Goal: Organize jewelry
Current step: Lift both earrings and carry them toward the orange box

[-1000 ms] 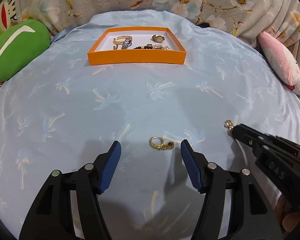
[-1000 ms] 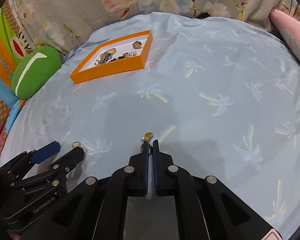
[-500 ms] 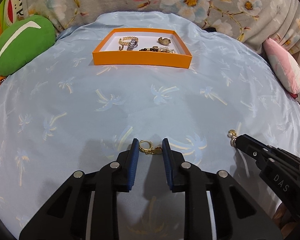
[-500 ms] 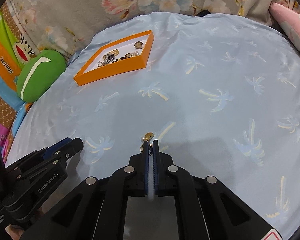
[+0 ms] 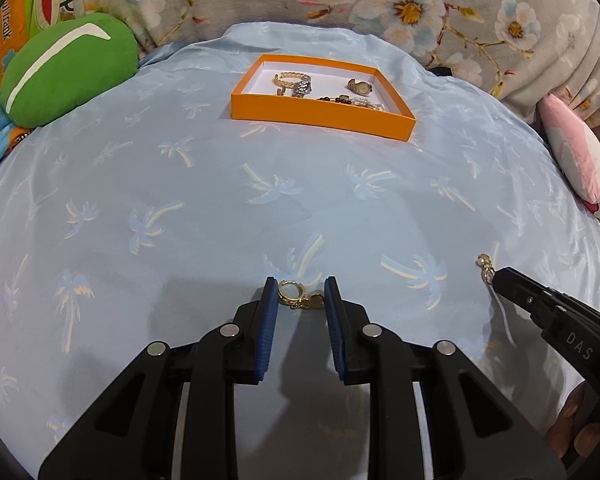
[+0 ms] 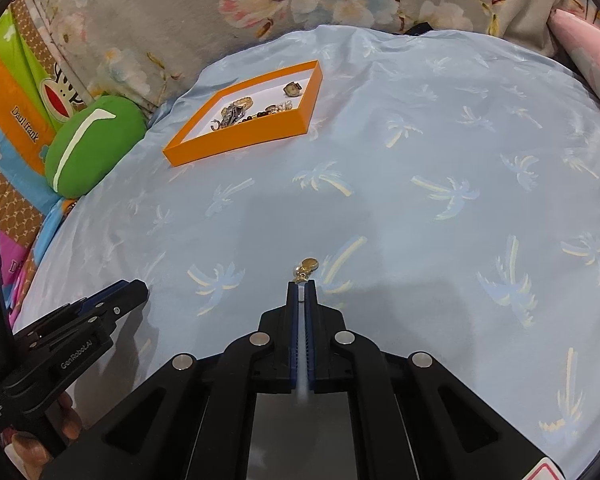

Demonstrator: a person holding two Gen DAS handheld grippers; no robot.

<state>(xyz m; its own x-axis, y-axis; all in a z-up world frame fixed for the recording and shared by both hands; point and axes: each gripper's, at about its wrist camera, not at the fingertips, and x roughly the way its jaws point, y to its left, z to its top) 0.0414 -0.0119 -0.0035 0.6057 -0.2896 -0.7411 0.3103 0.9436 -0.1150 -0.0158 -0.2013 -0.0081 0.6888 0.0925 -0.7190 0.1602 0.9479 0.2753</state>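
gold hoop earring (image 5: 296, 298): lay on the blue cloth right between the left gripper's blue pads, hoop end by the left pad, little charm end by the right pad. couldn't tell if either pad was actually touching it.
left gripper (image 5: 299, 300): jaws were partly closed in around the earring but with a gap on both sides, so not pinching it.
second earring (image 6: 305, 270): poked out of the right gripper's tips, gold disc end forward, hanging just over the cloth.
right gripper (image 6: 301, 286): jaws were pretty much shut, clamped on that second earring. from the left camera it came in from the right side, well apart from the left gripper.
orange tray (image 5: 320, 114): sat at the far end of the cloth, well away from both grippers. inside were a gold bracelet (image 5: 292, 77), a watch (image 5: 360, 87) and a string of dark and pale beads (image 5: 350, 100).
blue palm-print cloth (image 5: 180, 208): covered the whole work surface.
green cushion (image 5: 66, 68): off the far left edge of the cloth.
pink cushion (image 5: 576, 160): off the right edge.
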